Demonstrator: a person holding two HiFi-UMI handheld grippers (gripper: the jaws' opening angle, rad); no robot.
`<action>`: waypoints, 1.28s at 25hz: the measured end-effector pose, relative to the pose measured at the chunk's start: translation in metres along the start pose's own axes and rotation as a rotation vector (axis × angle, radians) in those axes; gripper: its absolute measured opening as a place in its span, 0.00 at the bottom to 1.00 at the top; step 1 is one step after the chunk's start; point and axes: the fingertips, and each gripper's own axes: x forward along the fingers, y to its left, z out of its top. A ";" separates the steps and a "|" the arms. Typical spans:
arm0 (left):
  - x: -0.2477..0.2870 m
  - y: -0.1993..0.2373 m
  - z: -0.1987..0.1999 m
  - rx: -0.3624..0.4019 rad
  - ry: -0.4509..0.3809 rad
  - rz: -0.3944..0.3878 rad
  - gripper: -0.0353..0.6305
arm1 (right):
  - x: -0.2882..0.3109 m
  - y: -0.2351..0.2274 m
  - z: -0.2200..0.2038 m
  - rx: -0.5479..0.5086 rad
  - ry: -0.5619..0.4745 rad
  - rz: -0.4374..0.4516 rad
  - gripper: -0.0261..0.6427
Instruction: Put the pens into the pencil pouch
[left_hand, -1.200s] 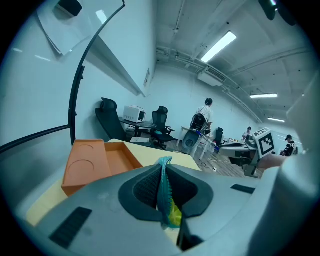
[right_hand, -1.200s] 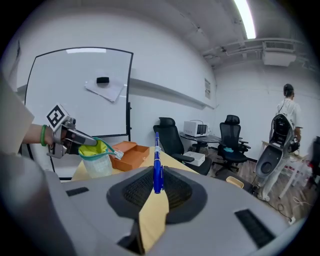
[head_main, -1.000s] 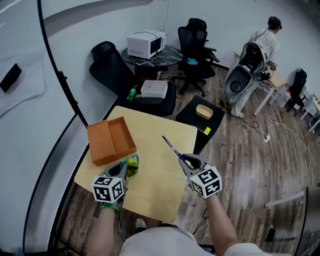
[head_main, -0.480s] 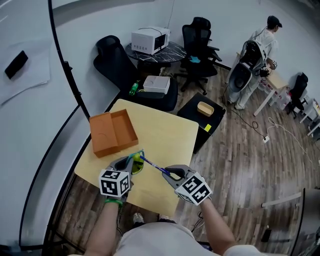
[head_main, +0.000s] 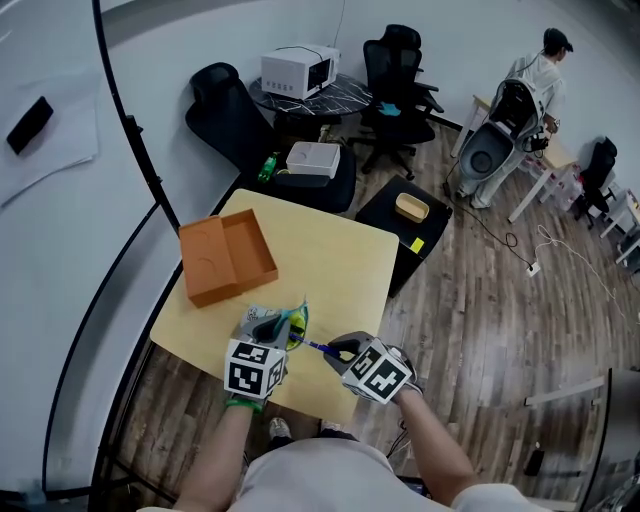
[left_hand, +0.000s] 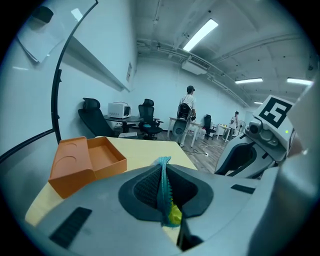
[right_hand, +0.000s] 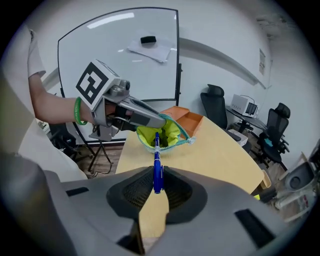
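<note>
Pen at the pouch mouth, near the table's front edge.
An orange box lies open on the left. The left gripper has its jaws closed on the pouch rim, holding its mouth open. The right gripper is clamped on a blue pen, whose tip points into that mouth.

No legible txt, brand or no. anywhere. B/w square code patterns only, no letters, on cubes of left gripper & right gripper. Tiny marks on pale band of pen, too small to read. Notice on wall, right gripper view, also too small to read.
</note>
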 end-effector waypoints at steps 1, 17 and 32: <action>0.002 -0.004 -0.002 0.003 0.007 -0.010 0.09 | 0.002 0.001 -0.001 0.000 0.011 0.004 0.13; -0.002 -0.034 -0.021 -0.066 0.034 -0.087 0.09 | 0.034 0.017 0.018 -0.055 0.013 0.046 0.13; -0.017 -0.041 -0.012 -0.179 -0.010 -0.141 0.09 | 0.052 0.027 0.040 -0.043 -0.052 0.060 0.14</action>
